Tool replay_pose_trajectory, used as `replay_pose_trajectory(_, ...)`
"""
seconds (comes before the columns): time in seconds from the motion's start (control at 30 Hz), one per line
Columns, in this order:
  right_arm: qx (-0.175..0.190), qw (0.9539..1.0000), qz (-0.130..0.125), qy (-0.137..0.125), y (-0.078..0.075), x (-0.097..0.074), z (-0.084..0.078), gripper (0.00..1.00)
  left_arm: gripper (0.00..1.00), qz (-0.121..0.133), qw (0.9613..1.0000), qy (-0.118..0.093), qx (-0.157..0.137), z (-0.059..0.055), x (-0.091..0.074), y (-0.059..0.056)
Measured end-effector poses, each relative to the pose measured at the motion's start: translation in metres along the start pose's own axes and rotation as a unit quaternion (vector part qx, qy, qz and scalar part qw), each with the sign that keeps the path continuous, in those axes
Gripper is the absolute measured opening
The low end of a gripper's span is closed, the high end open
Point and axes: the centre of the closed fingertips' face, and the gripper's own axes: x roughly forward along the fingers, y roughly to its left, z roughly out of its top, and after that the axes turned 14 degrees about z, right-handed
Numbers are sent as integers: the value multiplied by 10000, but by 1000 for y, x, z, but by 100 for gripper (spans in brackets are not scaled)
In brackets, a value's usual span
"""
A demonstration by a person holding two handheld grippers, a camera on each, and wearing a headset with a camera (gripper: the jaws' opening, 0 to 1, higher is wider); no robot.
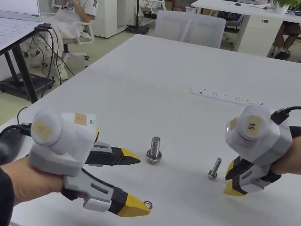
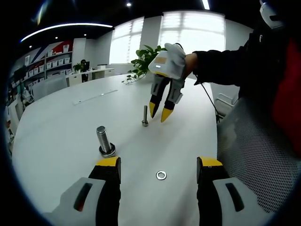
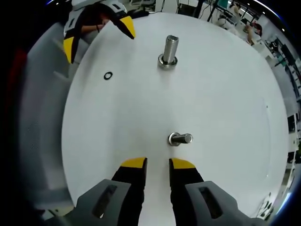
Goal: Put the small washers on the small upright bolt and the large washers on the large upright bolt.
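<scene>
The large bolt (image 1: 154, 149) stands upright mid-table with washers stacked round its base. To its right stands the small bolt (image 1: 214, 168). One small washer (image 1: 148, 204) lies flat on the table, just beside the nearer yellow tip of my left gripper (image 1: 133, 181). That gripper is wide open; in its own view the washer (image 2: 161, 175) lies a little ahead, between the jaws (image 2: 159, 162). My right gripper (image 3: 157, 163) hovers close behind the small bolt (image 3: 178, 139), jaws narrowly apart with nothing in them. The large bolt (image 3: 168, 52) and washer (image 3: 108, 75) lie beyond.
A white power strip (image 1: 225, 96) lies on the far right of the white table (image 1: 141, 80). Grey chairs (image 1: 190, 28) stand at the far edge, and a person sits at the back left. A mesh chair (image 2: 258, 155) is near the table's edge.
</scene>
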Motion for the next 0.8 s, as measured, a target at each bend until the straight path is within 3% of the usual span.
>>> replay_pose_trajectory(0.53, -261, 9993, 251, 71, 29, 12, 15, 20, 65, 18, 10000, -13, -12, 1, 0, 1)
replay_pose_trajectory(0.8, -546, 9978, 344, 131, 41, 15, 33, 20, 65, 23, 10000, -28, 1, 3, -1, 1)
